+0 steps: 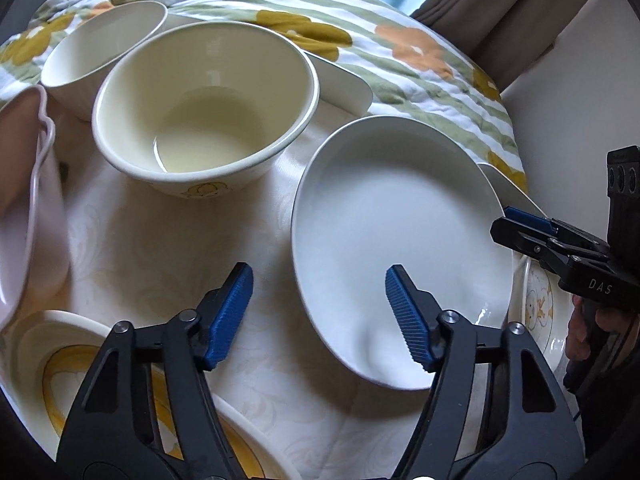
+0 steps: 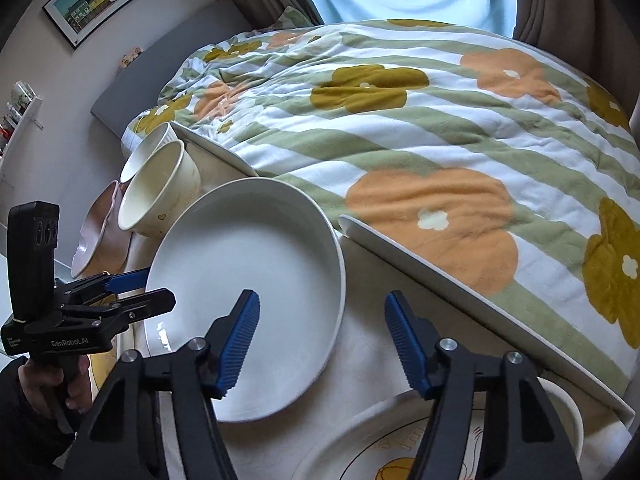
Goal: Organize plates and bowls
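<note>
Cream tablecloth (image 1: 168, 248) held a white shallow bowl (image 1: 400, 240) just ahead of both spread grippers, left gripper (image 1: 320, 312), right gripper (image 2: 322, 336), each holding nothing

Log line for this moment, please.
left gripper: open, empty | right gripper: open, empty | white plate: on table, between both | cream bowl: upright

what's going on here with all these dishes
A person holds a two-finger gripper in each hand over a cloth-covered table crowded with crockery beside a flowered quilt. Both the left gripper and the right gripper are open and hold nothing. A large white plate lies between them, with a cream bowl and a smaller bowl behind it and a pink dish off to the left. Nothing is stacked yet.
</note>
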Tool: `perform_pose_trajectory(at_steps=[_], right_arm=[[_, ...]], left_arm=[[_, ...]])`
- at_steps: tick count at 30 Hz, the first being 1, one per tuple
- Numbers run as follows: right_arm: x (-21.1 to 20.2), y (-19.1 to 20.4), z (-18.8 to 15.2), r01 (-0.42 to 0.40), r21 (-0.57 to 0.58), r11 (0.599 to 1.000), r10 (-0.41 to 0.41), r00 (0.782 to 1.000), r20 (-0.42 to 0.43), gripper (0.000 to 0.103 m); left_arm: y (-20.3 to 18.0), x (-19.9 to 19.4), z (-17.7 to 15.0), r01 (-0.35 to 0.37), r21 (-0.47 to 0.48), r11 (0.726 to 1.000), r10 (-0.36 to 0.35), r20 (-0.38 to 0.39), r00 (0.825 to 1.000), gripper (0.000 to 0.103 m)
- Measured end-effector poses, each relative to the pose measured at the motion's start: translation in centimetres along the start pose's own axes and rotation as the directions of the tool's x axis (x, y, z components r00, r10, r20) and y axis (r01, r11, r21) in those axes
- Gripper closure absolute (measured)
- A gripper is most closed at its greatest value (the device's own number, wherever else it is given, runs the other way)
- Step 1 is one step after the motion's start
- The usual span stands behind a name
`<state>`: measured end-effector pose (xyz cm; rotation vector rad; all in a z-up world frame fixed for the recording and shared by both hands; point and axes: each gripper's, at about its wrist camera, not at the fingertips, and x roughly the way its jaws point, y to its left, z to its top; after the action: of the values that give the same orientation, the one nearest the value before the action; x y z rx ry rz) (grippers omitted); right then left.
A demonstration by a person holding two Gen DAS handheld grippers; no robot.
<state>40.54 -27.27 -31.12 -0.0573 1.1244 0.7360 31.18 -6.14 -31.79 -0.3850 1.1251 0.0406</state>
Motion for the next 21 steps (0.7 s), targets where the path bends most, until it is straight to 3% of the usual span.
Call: perform_pose_trajectory(at_steps=[6, 8, 11, 21], right_arm=[[0.8, -0.3, -0.4, -0.018, -0.01, 1.0, 0.018, 1.0, 0.003, 0.056], [1.0, -0.2, -0.5, -0.018, -0.023, 1.0, 0.018, 1.0, -0.003, 0.074], [1.4, 0.0, -0.7, -0.01, -0.041, 0.999, 0.01, 1.0, -0.006, 0.084], [1.1, 0.2, -0.8, -0.014, -0.043, 0.999, 0.013, 1.0, -0.018, 0.086]], left_arm=[[-0.9, 0.5, -0.3, -0.053, 0.056, 0.997, 0.053, 0.014, 0.999, 0.069], [-1.0, 0.4, -0.3, -0.056, 0.063, 0.996, 0.055, 0.018, 0.998, 0.077], [-1.3, 0.4, -0.3, -0.076, 0.077, 0.994, 0.074, 0.032, 0.997, 0.078], [-2.0, -0.2, -0.4, -0.108, 0.096, 0.989, 0.104, 0.047, 0.993, 0.078]])
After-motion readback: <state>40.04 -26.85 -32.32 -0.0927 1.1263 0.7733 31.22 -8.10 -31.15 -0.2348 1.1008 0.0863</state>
